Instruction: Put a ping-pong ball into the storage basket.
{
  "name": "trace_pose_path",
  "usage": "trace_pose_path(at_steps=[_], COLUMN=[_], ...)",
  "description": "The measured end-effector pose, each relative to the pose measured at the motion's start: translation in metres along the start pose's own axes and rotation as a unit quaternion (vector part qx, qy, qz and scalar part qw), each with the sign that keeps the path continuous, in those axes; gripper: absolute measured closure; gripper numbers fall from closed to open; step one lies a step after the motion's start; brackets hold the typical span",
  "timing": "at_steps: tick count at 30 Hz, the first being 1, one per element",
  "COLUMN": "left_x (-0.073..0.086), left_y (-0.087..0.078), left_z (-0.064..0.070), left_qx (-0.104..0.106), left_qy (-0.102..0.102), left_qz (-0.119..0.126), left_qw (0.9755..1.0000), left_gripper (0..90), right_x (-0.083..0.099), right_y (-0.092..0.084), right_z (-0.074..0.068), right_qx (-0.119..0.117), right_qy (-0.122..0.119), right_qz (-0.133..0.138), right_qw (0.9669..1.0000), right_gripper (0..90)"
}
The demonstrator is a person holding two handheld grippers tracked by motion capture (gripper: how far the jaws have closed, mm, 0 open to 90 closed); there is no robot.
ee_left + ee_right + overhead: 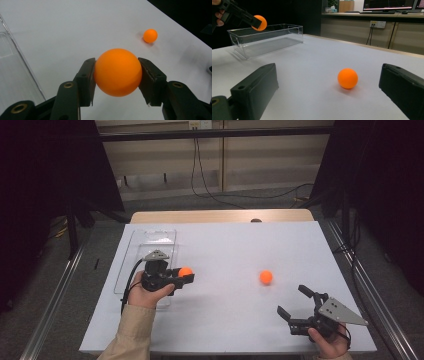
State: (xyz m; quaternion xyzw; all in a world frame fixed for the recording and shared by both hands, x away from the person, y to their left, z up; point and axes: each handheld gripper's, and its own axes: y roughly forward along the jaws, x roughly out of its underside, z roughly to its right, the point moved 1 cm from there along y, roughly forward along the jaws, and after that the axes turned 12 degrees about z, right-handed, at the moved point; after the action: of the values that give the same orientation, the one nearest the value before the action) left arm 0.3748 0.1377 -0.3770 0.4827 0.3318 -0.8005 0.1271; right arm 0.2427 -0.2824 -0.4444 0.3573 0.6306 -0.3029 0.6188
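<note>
My left gripper (186, 275) (117, 75) is shut on an orange ball (185, 271) (117, 72) (260, 22) and holds it in the air just right of a clear plastic bin (148, 251) (15, 75) (265, 38). A second orange ball (266, 277) (150, 35) (347, 78) rests on the white table (225, 245), right of centre. Near the table's front right corner my right gripper (296, 301) (329, 92) stands open, its jaws wide apart and pointing at that ball, which lies a short way ahead of them.
The clear bin sits along the table's left side and looks empty. A wooden strip (220, 216) runs along the far table edge. Black cables (210, 190) lie on the floor beyond, and dark curtains flank both sides.
</note>
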Motion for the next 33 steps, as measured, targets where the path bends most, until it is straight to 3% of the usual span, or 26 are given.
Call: trace_pose_path(at_steps=[33], left_x=[-0.004], left_y=[-0.013], left_z=[-0.017], left_qx=[-0.024], left_qy=[-0.002], left_qz=[0.004], left_qw=[0.9997], left_gripper=[50.9], right_x=[0.001], right_y=[-0.003], right_z=[0.004], right_qx=[0.006], right_qy=[0.008], right_qz=[0.000], right_qw=[0.9999], right_gripper=[1.5])
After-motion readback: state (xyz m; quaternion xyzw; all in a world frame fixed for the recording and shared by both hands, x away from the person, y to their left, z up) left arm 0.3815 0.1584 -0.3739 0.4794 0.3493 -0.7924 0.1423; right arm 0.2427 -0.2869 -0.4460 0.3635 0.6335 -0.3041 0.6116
